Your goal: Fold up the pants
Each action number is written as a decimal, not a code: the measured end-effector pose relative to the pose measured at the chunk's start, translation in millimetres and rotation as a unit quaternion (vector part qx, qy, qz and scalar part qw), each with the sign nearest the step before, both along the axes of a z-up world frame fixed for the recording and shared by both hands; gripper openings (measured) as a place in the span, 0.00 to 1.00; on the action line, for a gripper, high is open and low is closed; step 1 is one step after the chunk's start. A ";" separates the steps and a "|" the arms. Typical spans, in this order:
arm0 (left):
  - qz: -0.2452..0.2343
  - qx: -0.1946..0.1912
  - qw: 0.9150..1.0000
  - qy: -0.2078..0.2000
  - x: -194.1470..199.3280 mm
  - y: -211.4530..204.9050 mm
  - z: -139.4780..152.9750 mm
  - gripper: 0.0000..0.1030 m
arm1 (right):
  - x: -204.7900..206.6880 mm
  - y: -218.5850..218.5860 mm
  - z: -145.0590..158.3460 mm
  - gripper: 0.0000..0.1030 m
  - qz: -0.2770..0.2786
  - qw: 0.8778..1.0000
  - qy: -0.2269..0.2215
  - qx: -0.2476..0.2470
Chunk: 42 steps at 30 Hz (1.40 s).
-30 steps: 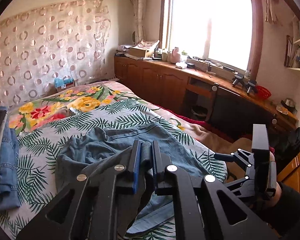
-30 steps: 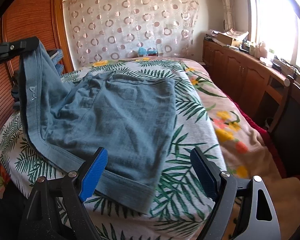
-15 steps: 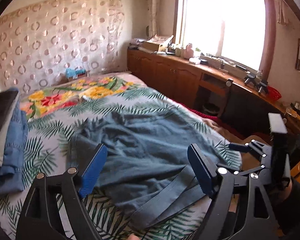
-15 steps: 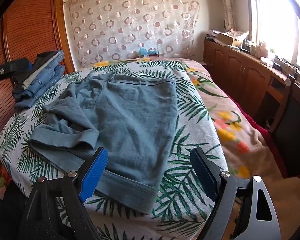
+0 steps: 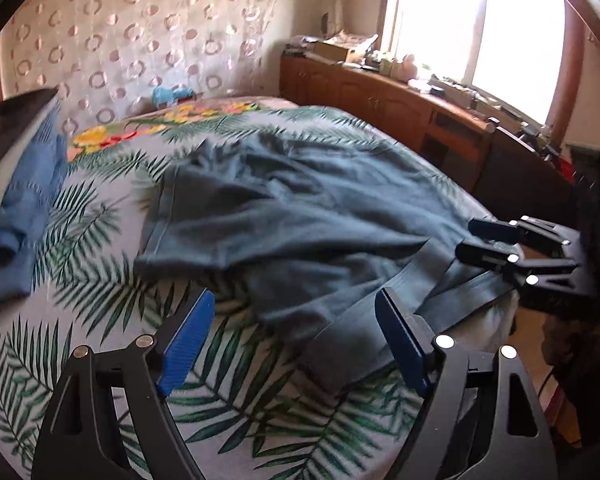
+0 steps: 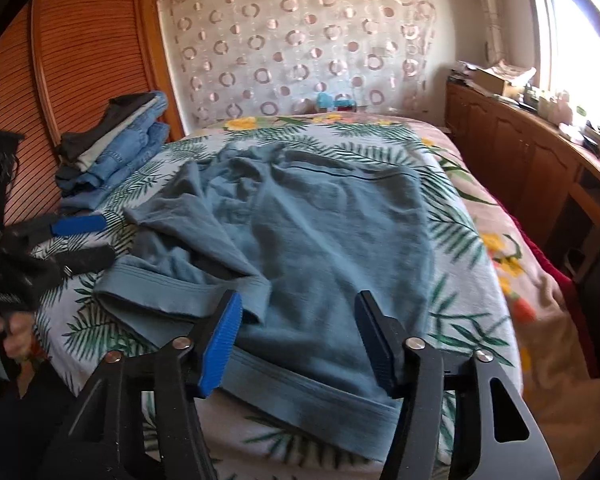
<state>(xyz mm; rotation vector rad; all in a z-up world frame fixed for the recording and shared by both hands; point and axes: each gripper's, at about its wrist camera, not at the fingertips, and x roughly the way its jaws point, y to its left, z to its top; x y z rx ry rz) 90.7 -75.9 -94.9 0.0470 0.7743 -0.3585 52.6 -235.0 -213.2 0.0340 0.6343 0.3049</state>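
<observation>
Blue-grey pants [image 6: 312, 240] lie spread on the palm-print bedspread [image 6: 452, 216], waistband end at the bed's near edge, legs running up toward the headboard end. One side is already flopped over itself near the near-left corner, so there's a thick, rumpled lap there w/ the band doubled.

Left gripper [image 5: 288, 340] hovers over the near edge, jaws spread wide, nothing between them. Right gripper [image 6: 296, 336] sits low over the waistband, jaws also apart, band running betw. the pads but not pinched yet as far as I can tell.

Looks like the step in hand is re-gripping the band to tidy or carry on the lengthwise fold. To do it well, imo:
- Take the band itself, not the thin fabric above; it's the stiffest bit and won't stretch.
- Left tool should catch both layers of the lapped corner, else the under layer drags.
- Lift just enough to clear the bedspread, pull taut betw. the two tools, then lay over so the side seams meet.
- Wrinkles mid-seat need a tug toward the near edge first.

Folded clothes stack [image 6: 112, 148] at the far-left corner is well apart, no clash.
</observation>
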 end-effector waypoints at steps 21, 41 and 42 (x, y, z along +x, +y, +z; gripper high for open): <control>0.015 -0.011 1.000 0.002 -4.7 5.3 -25.6 0.84 | 15.7 -6.8 -11.0 0.33 0.021 0.999 0.028 0.011; 0.021 -0.023 0.999 -0.014 -16.6 5.6 4.1 0.84 | -24.5 -10.5 39.9 0.07 0.031 0.997 -0.059 0.024; 0.021 -0.024 0.999 -0.015 -16.9 5.7 5.6 0.84 | -29.7 -12.6 42.0 0.07 0.027 0.997 -0.065 0.025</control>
